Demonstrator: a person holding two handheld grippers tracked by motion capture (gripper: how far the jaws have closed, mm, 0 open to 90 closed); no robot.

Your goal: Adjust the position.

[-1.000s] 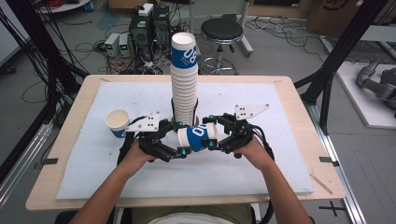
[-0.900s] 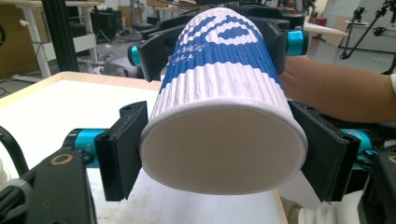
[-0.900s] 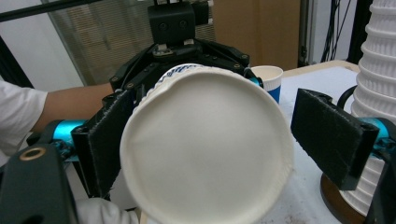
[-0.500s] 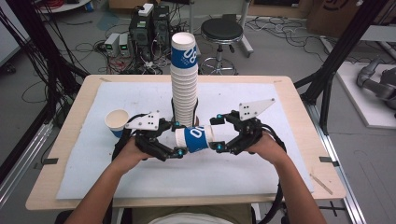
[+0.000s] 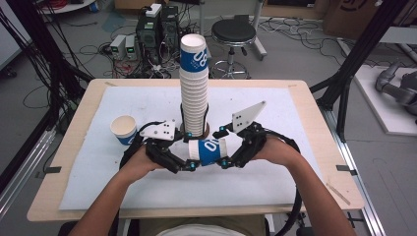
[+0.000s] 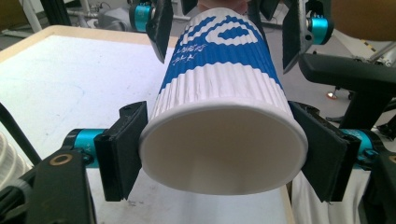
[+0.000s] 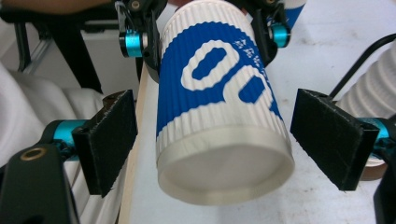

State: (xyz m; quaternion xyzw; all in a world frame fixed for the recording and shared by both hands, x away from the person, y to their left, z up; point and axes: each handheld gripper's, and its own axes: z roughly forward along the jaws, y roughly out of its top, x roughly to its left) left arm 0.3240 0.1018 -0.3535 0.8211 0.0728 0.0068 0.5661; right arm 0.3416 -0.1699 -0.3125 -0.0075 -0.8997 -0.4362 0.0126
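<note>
Cup (image 5: 209,151) lies sideways between your hands, low over the counter (image 5: 295,118), at 6 o'clock from the tall stack (image 5: 193,93). Left gripper (image 6: 219,156) fingers squeeze its open rim; right gripper (image 7: 229,144) fingers stand apart. Keep squeezing softly, so the rim stays round.

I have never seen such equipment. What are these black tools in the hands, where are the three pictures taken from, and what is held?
A person holds a hand tool in each hand: the left gripper and the right gripper. One camera looks down from above; one rides on each gripper. On the white mat stand a tall stack of cups and a single cup. Between the grippers lies a blue-and-white paper cup, on its side. The left jaws press its open rim; the right jaws stand apart beside its base.
</note>
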